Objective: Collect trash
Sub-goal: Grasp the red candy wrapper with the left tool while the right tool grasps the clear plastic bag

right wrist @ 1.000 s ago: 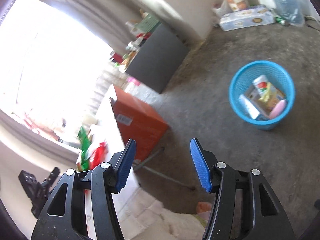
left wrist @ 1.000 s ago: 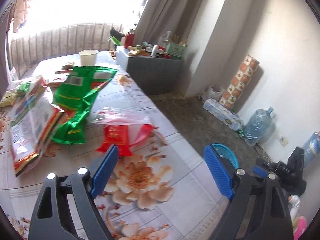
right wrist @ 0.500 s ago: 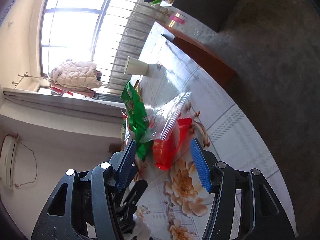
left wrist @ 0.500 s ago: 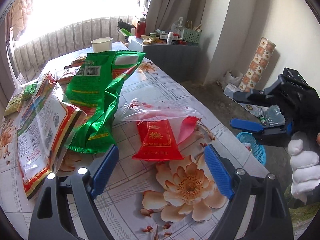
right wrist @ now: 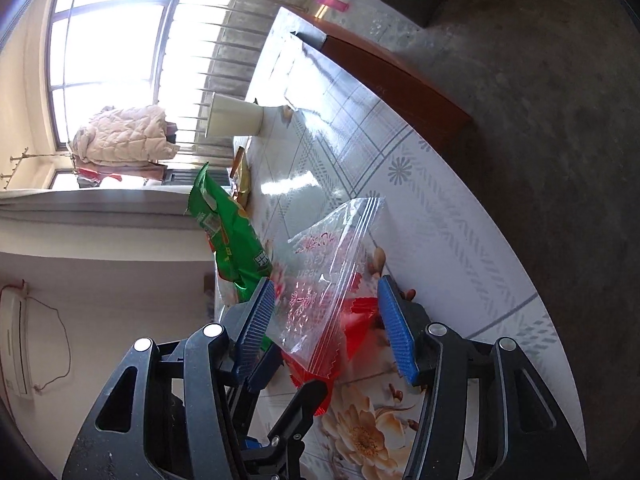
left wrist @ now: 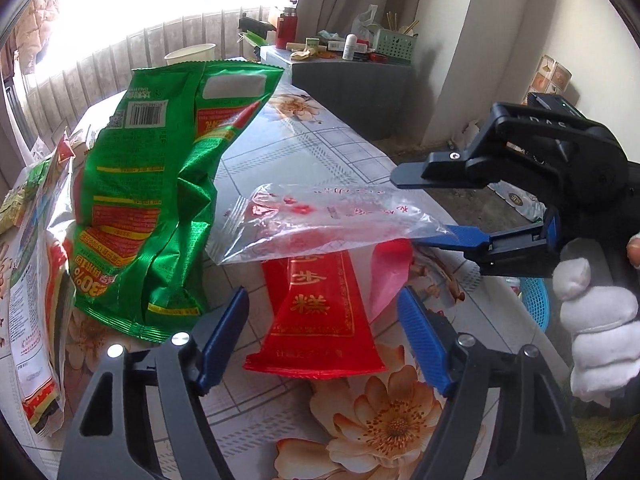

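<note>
Trash lies spread over the counter [left wrist: 320, 152], which wears a flowered, tiled cloth. A clear zip bag [left wrist: 320, 220] with red print rests partly on a red wrapper [left wrist: 320, 320], and a crumpled green bag [left wrist: 160, 200] stands just beside them on the left of the left wrist view. More wrappers [left wrist: 32, 280] lie at the far left edge, and a paper cup [right wrist: 234, 120] stands further back near the window.

The left gripper [left wrist: 324, 340] hangs over the near end of the red wrapper. Its jaws have just been closing, yet they are released, with the wrapper below and between them and the pads touching nothing.

The right gripper [right wrist: 326, 320], held by a white-gloved hand [left wrist: 596, 320], comes in from the right at the clear bag's corner. Its jaws stand apart on either side of that corner; in the left wrist view one blue pad [left wrist: 460, 236] lies just under the bag's edge, and the other finger is above it. The pads do not press the plastic. They have narrowed a little.

A blue basket [left wrist: 536, 300] shows on the floor behind the hand.
</note>
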A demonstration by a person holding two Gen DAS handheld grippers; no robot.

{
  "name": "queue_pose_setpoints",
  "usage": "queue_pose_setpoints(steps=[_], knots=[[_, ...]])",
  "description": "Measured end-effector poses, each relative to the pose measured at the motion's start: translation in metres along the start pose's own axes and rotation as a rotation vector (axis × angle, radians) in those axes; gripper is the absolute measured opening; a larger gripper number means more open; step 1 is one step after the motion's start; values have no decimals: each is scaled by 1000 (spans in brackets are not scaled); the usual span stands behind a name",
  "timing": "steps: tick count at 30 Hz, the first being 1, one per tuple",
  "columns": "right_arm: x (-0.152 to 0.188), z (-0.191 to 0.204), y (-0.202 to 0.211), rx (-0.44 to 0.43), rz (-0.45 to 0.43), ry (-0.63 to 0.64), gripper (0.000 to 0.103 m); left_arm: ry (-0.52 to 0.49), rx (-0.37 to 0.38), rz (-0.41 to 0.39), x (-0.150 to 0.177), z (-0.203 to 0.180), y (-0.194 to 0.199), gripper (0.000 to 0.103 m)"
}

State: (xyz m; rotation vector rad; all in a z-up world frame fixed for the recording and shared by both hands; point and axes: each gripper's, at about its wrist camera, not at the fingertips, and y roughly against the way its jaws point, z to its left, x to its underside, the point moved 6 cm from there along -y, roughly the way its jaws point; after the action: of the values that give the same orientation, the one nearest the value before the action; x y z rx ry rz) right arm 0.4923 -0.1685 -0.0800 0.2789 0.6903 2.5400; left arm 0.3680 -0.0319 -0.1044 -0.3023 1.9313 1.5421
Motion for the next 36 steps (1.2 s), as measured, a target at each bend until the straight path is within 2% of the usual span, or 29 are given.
queue_pose_setpoints(steps=[3, 7, 10, 11, 16, 19, 23, 29, 31, 36], knots=[[-2, 2, 0, 2, 4, 4, 50, 1, -4, 5, 0, -1, -2, 65], [-3, -1, -4, 22, 1, 5, 31, 2, -11, 33, 5, -1, -6, 50], [-1, -7, -3, 27, -9, -10, 16, -6, -13, 30, 9, -1, -5, 46], [0, -9, -1, 23, -16, -15, 14, -7, -8, 31, 11, -2, -4, 46], [12, -20, 23, -31, -61, -50, 12, -10, 20, 43, 25, -6, 10, 42], [29, -30, 42, -66, -76, -85, 12, -9, 42, 59, 45, -7, 26, 42], [60, -47, 69, -101, -94, -117, 12, 5, 70, 84, 77, -5, 52, 42], [118, -70, 102, -152, -90, -152, 12, 59, 67, 109, 124, 6, 94, 42], [137, -74, 107, -145, -84, -147, 12, 79, 74, 104, 135, 9, 106, 42], [171, -76, 108, -139, -42, -131, 16, 124, 89, 85, 142, 15, 119, 58]])
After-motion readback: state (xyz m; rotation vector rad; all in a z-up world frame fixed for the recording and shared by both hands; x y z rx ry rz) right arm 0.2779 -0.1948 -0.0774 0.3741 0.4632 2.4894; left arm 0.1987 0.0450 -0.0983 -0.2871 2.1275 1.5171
